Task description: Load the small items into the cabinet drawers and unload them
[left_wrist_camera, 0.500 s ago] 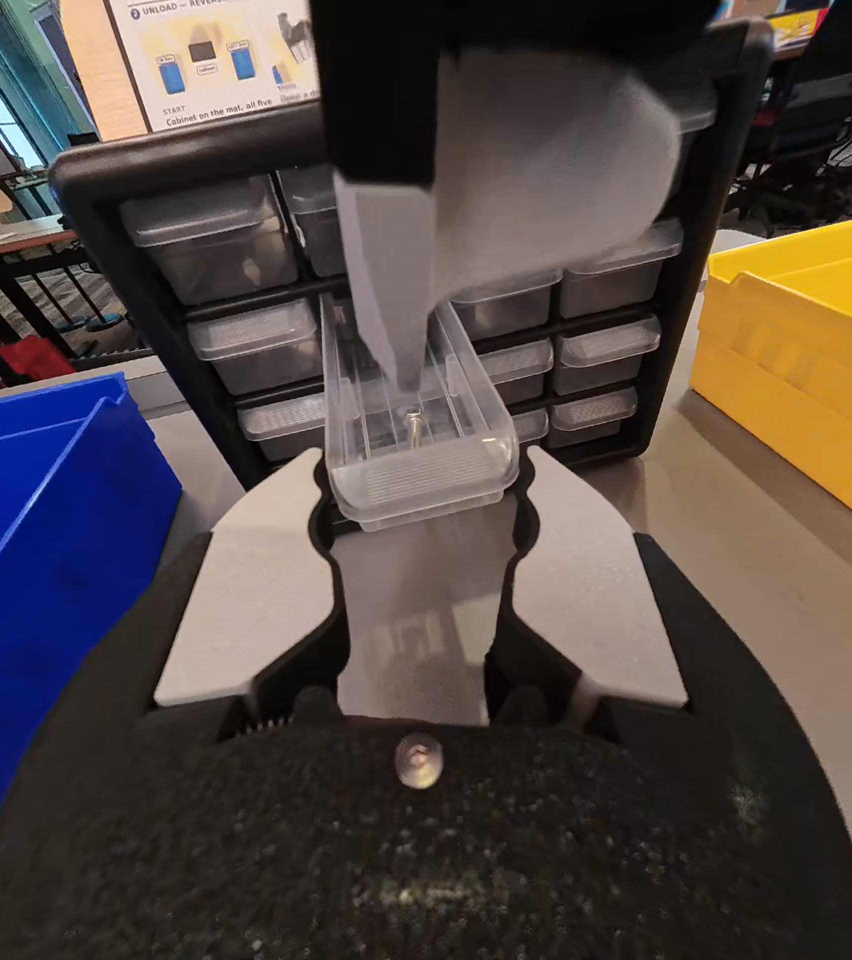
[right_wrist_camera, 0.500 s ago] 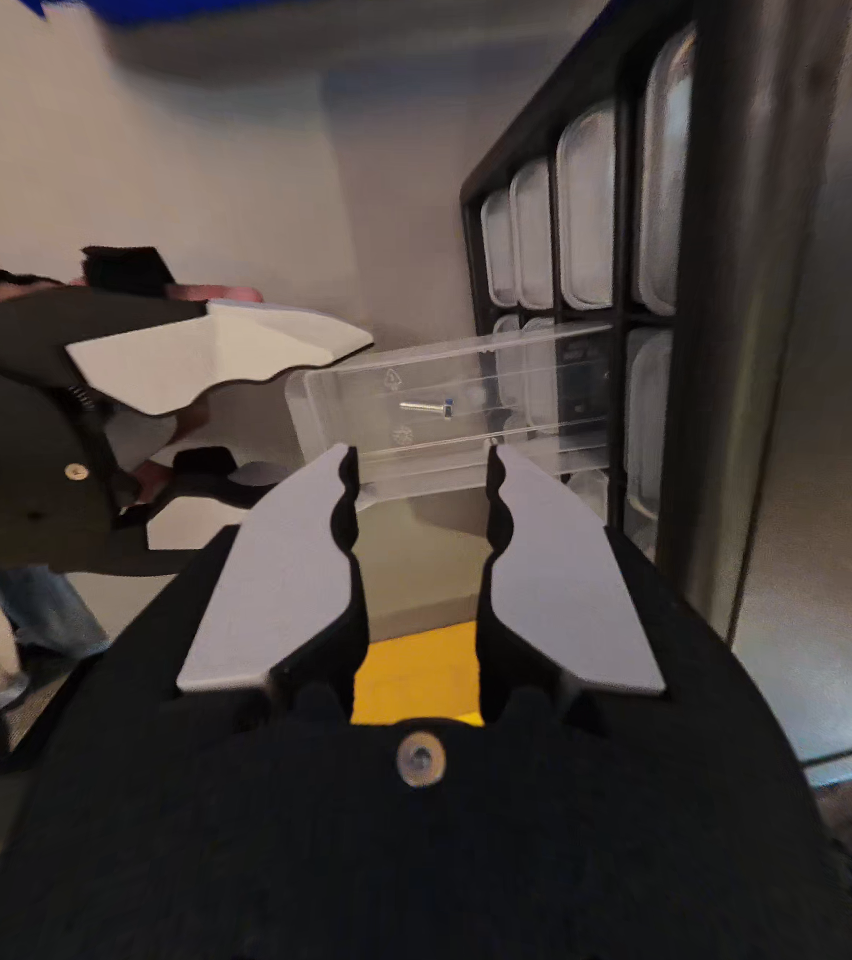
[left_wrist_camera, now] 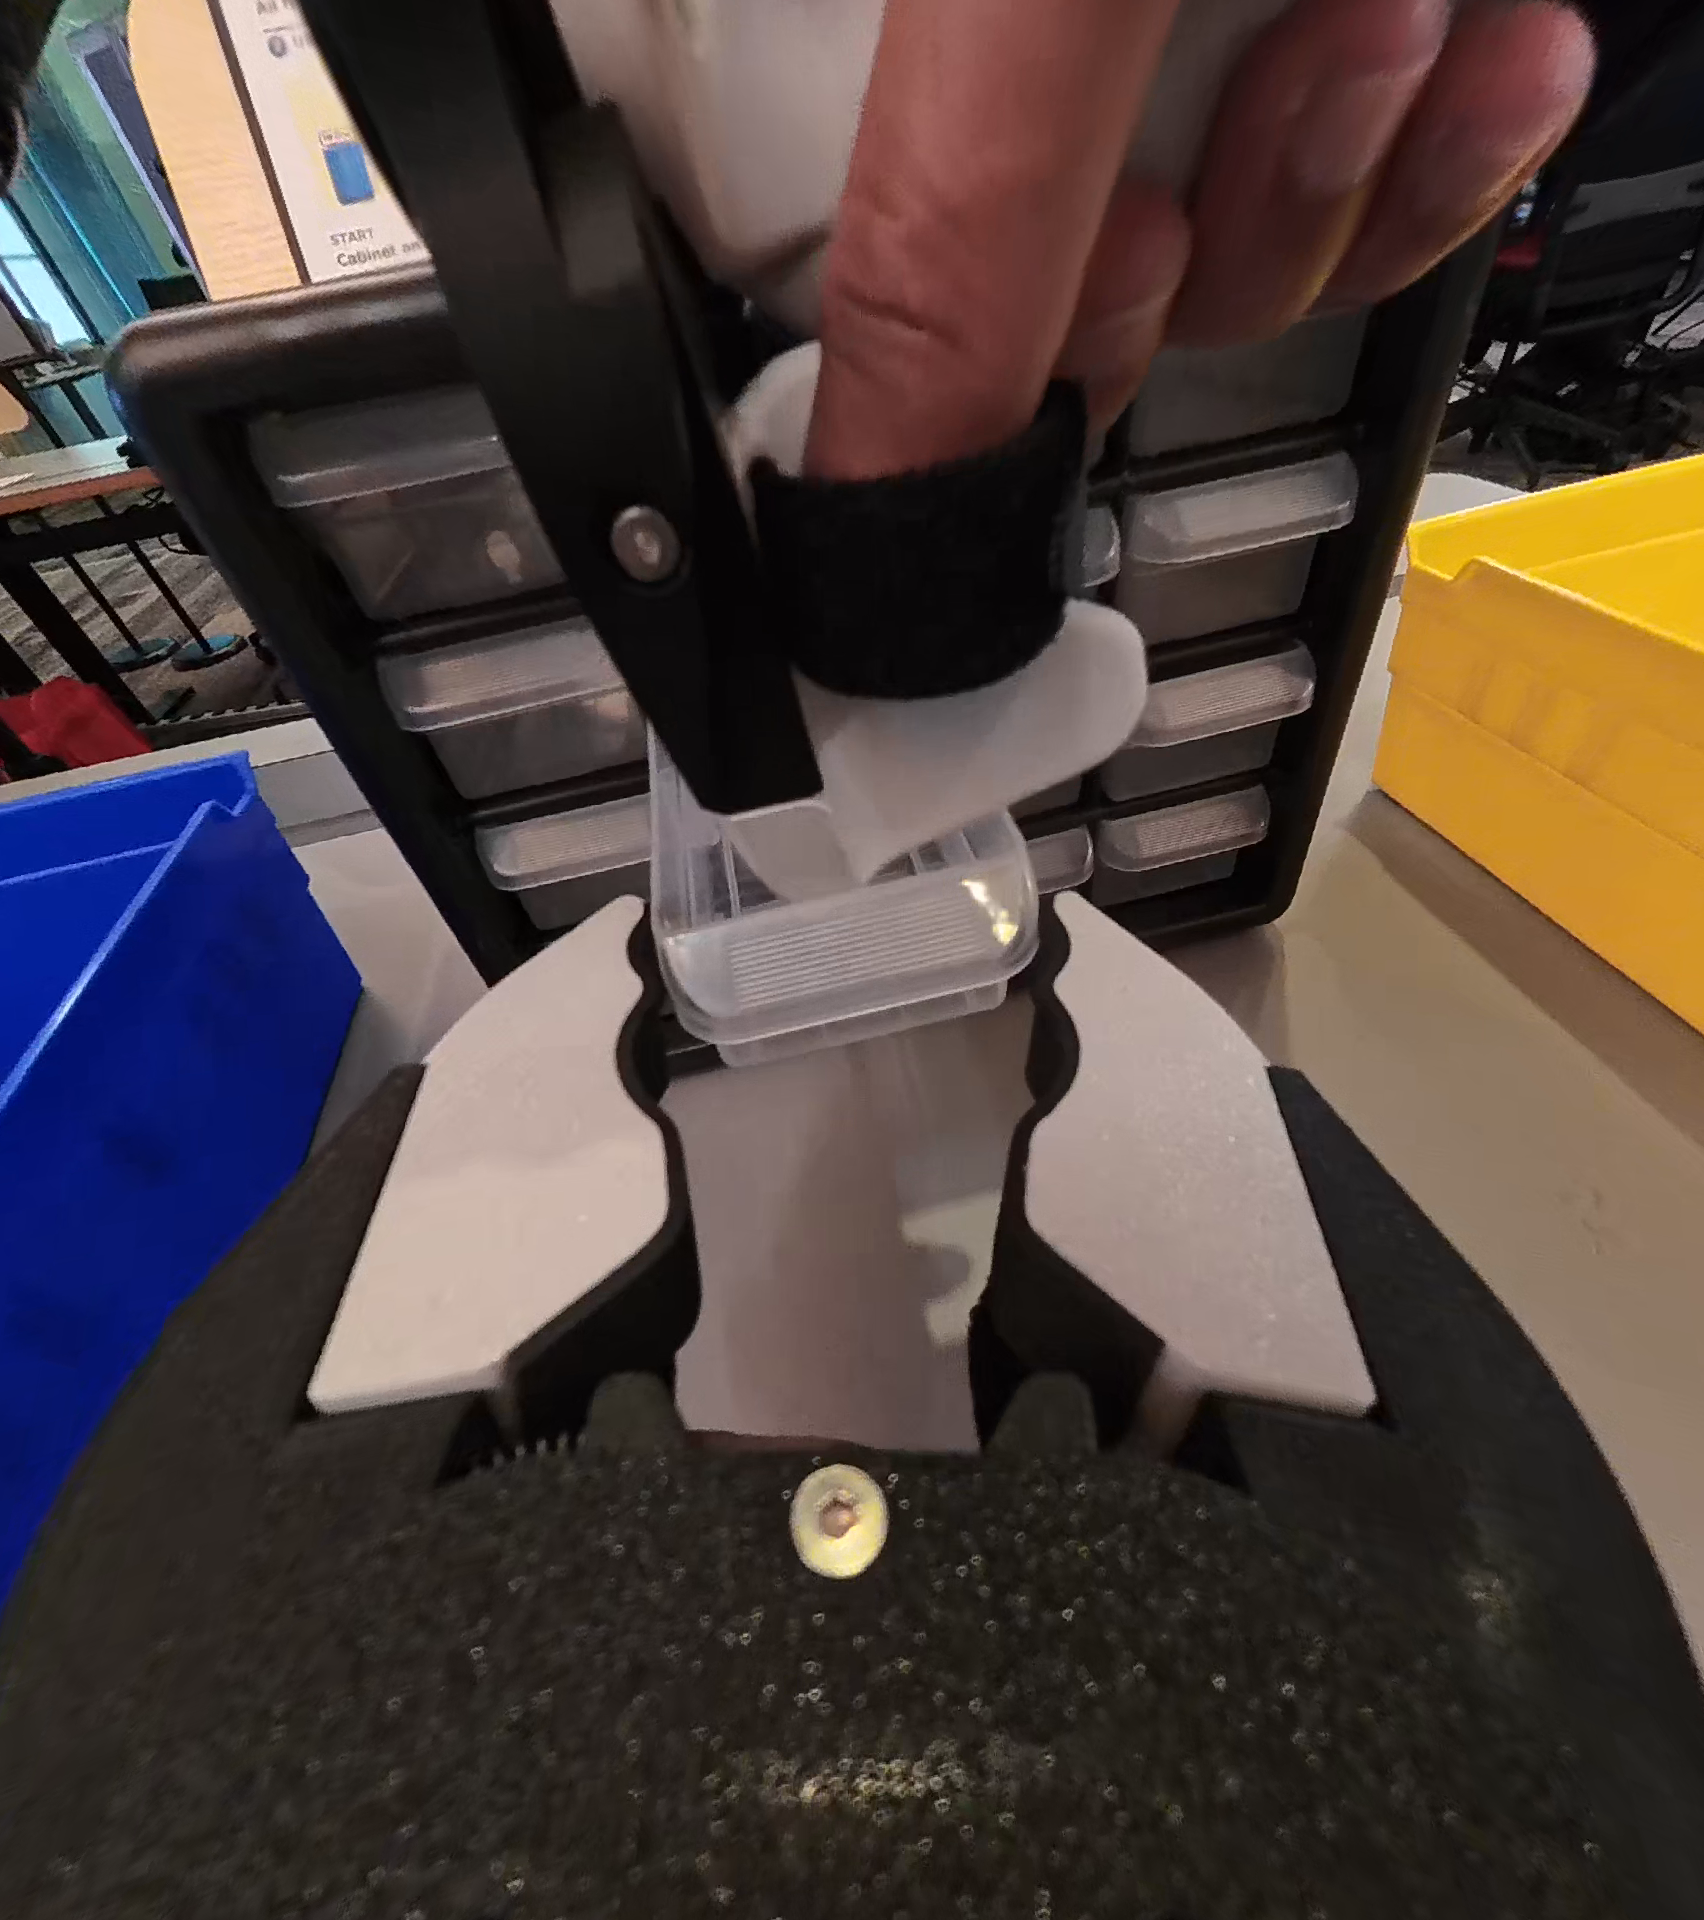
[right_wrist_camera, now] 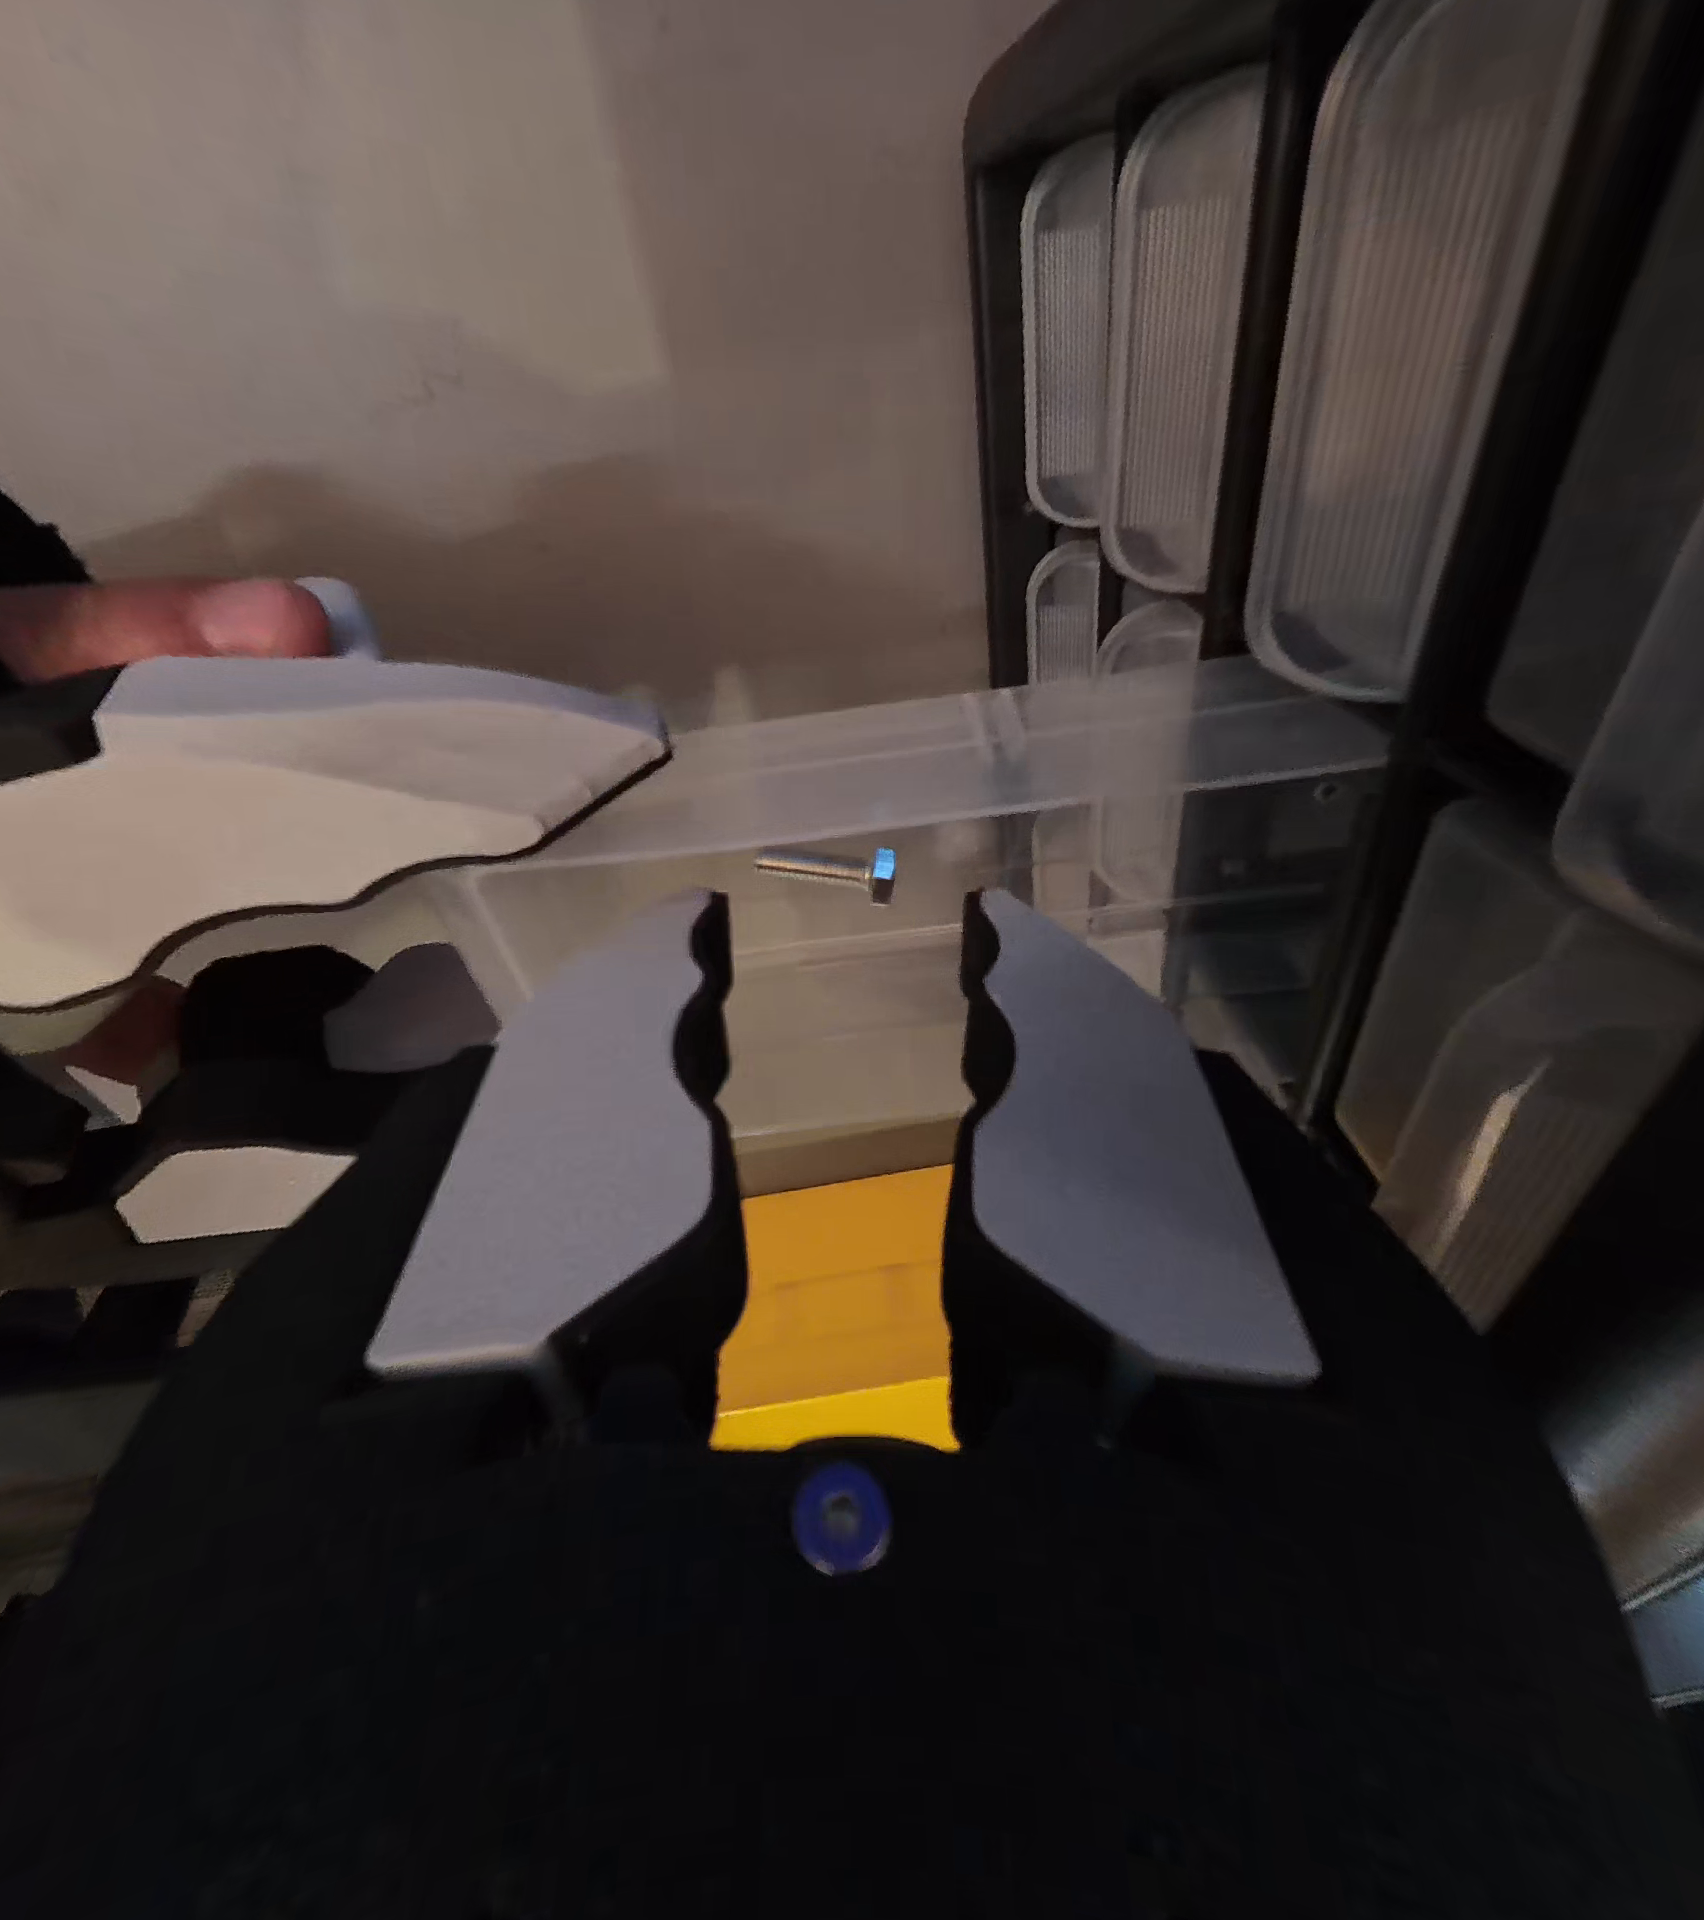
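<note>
Far left in my left wrist view sat the blue bin, right beside my left gripper. My left fingers were spread wide, gripping nothing, their tips on either side of the front of the pulled-out clear drawer; whether they touched it I could not tell. Behind it stood the black cabinet on the pale surface, its other clear drawers pushed in. Above the open drawer came my right gripper, pointing down into it, my right hand wrapped round it with a black strap over one finger. Out on the right, the yellow bin sat near the cabinet's side.

Over to my right wrist view, left to right again: my left gripper reached in from the left edge, a fingertip showing behind it, its pale finger meeting the end of the drawer. In the middle my own right fingers stood apart, a moderate gap, clamped on nothing. Just beyond their tips lay the small silver bolt, on its side inside the clear drawer. A strip of yellow bin showed between the fingers. To the right rose the cabinet, the drawer jutting out of its slot.
</note>
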Demonstrator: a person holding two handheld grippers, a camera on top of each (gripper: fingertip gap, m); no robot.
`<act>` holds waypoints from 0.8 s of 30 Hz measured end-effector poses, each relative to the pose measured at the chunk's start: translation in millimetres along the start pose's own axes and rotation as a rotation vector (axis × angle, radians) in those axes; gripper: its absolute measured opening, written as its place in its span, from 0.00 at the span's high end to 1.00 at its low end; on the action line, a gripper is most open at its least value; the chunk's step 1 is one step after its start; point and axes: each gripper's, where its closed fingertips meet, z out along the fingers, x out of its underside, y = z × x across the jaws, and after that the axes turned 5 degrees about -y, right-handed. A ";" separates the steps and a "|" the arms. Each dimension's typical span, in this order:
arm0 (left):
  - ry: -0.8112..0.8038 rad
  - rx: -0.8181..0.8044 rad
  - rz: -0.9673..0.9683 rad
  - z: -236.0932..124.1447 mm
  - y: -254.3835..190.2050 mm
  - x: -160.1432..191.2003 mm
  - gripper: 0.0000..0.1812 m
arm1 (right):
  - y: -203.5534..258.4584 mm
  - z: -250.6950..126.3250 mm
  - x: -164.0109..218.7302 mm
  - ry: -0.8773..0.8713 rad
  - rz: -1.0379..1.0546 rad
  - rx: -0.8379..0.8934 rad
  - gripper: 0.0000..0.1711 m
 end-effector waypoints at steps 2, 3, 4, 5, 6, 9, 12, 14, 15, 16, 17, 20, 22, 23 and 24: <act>0.001 0.001 0.004 -0.2 -0.4 -0.6 0.63 | -0.9 -0.3 -1.1 -0.009 -0.025 0.015 0.93; 0.001 0.002 0.007 -0.2 -0.3 -0.7 0.63 | 0.3 -0.2 -2.4 -0.020 -0.036 0.011 0.97; 0.001 0.003 0.006 -0.2 -0.1 -0.7 0.63 | 1.2 -0.1 -4.0 -0.032 -0.037 0.008 0.98; 0.001 0.003 0.001 -0.2 0.1 -0.5 0.63 | 1.2 -0.2 -4.5 -0.042 -0.037 0.009 0.98; 0.001 0.003 -0.001 0.0 0.2 -0.3 0.63 | 1.1 -0.3 -4.2 -0.047 -0.038 0.011 0.98; 0.005 0.003 0.004 0.3 0.0 0.8 0.63 | -2.3 -1.1 -0.3 -0.047 -0.049 0.030 0.98; 0.005 0.005 -0.002 0.6 0.6 0.8 0.63 | -6.1 -6.4 2.2 -0.064 -0.056 0.045 0.98; 0.006 0.006 -0.003 1.0 1.2 1.0 0.63 | -6.0 -10.8 0.6 -0.090 -0.046 0.038 0.98; 0.006 0.007 -0.005 1.1 1.3 0.9 0.63 | -5.9 -12.7 -0.1 -0.100 -0.046 0.037 0.98; 0.006 0.007 -0.007 1.2 1.4 0.9 0.63 | -6.2 -14.4 0.4 -0.100 -0.052 0.040 0.98; 0.007 0.007 -0.004 1.2 1.4 1.0 0.63 | -7.3 -16.4 0.6 -0.101 -0.059 0.051 0.98; 0.010 0.008 -0.004 1.1 1.5 1.4 0.63 | -7.5 -29.9 -0.1 -0.139 -0.080 0.074 0.98; 0.010 0.010 -0.008 1.2 1.8 1.1 0.63 | -5.2 -48.3 0.5 -0.204 -0.089 0.092 0.98; 0.010 0.010 -0.006 1.4 1.9 1.2 0.63 | -2.8 -59.6 2.5 -0.248 -0.092 0.100 0.98; 0.010 0.010 -0.004 1.7 2.1 1.4 0.63 | -0.5 -71.4 6.8 -0.292 -0.087 0.112 0.98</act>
